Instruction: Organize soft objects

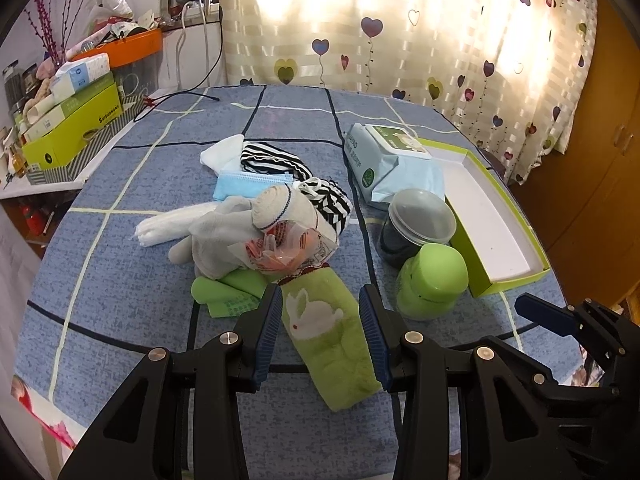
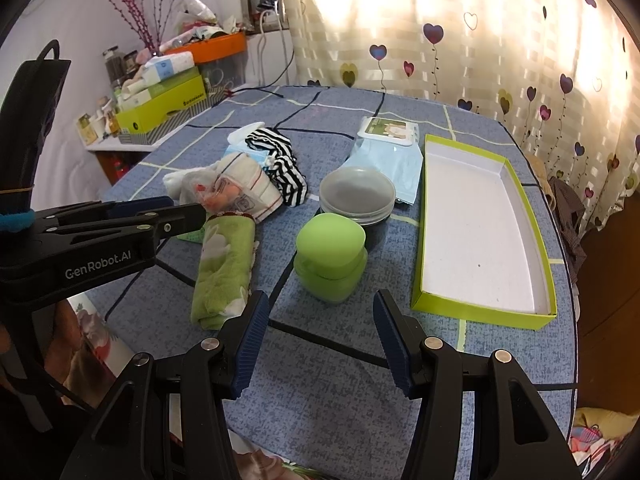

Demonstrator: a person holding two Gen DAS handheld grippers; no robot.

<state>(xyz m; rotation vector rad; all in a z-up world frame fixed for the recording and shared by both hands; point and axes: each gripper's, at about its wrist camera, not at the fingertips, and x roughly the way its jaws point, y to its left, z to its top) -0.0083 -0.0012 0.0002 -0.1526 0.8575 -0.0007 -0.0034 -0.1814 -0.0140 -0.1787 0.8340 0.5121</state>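
Left gripper (image 1: 320,334) is hovering with jaws apart, straddling the rolled green rabbit towel (image 1: 328,332); pads are not pressing on it. Just beyond its tips, a heap of socks (image 1: 240,228), a blue face mask (image 1: 248,186) and striped cloth (image 1: 280,162) is lying on the blue checked tablecloth (image 1: 120,280). Right gripper (image 2: 318,334) is also standing open over bare cloth, with a green jar (image 2: 330,262) just ahead and an empty green-rimmed box (image 2: 480,308) lying to its right.

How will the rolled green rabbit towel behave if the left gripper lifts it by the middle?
The green rabbit towel looks like soft terry, so its ends would probably droop. Loosely rolled, it may unfurl. The left gripper stands open astride it, and ribbed pads should hold.
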